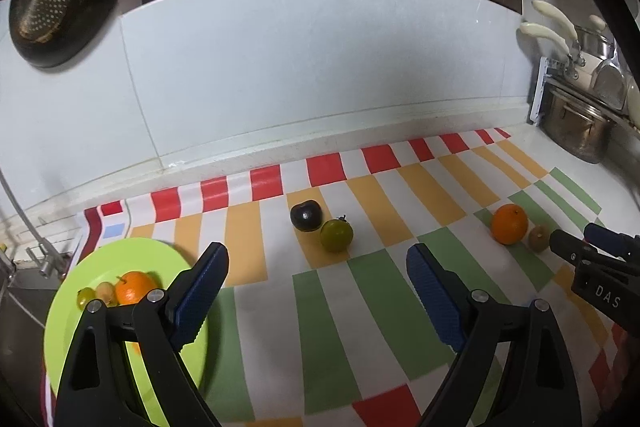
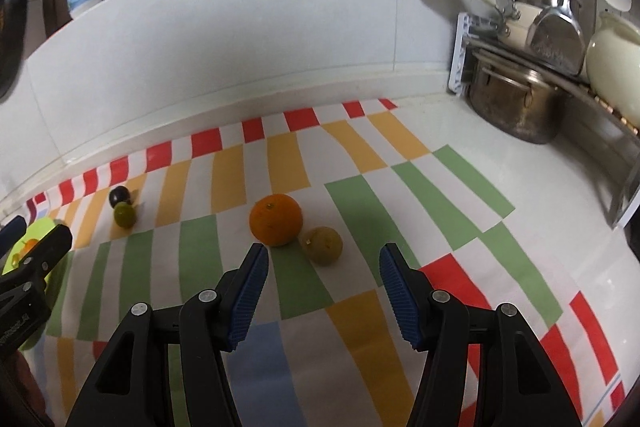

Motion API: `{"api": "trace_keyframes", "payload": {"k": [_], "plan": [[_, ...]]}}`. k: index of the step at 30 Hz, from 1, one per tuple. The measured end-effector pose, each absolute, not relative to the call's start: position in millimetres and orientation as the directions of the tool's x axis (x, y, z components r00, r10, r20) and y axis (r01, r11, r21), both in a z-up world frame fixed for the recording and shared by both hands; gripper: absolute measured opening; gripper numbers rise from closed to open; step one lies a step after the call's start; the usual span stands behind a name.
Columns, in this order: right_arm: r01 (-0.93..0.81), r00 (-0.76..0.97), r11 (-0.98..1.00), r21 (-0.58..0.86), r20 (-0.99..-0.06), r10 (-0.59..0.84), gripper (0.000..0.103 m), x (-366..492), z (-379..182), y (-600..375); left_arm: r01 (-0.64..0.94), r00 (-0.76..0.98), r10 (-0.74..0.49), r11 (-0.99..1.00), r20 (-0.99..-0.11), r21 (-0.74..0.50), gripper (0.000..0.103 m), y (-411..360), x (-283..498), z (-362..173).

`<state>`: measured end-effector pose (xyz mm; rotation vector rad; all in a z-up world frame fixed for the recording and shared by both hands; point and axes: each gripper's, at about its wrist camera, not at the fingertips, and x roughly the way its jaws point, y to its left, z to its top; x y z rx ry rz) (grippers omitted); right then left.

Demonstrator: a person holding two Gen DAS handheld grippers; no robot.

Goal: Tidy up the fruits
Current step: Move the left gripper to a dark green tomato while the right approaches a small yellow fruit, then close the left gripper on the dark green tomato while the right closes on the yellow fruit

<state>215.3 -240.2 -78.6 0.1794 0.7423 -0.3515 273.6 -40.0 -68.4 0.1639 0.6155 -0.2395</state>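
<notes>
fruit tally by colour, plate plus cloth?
Orange: 2, one on the green plate at, one on the cloth at
Green: 2, at and
Dark purple: 1
Brownish: 1
Yellowish, partly hidden: 1
Total: 7

On the striped cloth [image 1: 360, 299], a lime-green round plate [image 1: 120, 255] is sitting far left — dark plum [image 1: 306, 215] touching green fruit [image 1: 337, 235] mid-cloth — orange [image 2: 275, 219] beside brownish fruit [image 2: 324, 245] rightward.
</notes>
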Motion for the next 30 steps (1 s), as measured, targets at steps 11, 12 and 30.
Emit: {"api": "trace_keyframes", "payload": {"k": [11,12,30], "plan": [[0.43,0.641,0.898,0.088,-0.731,-0.235,0.051,234,-92,-251,0.293,0.726,-0.214,0.956,-0.654,0.011,0.07,-52,310,-88],[0.431,0.638,0.897,0.099,-0.736,-0.226,0.047,236,-94,-253,0.298,0.721,-0.218,0.954,-0.658,0.011,0.067,-54,312,-89],[0.44,0.616,0.892,0.104,-0.757,-0.216,0.039,254,-102,-253,0.296,0.649,-0.211,0.955,-0.731,-0.013,0.045,-66,346,-106]]}}
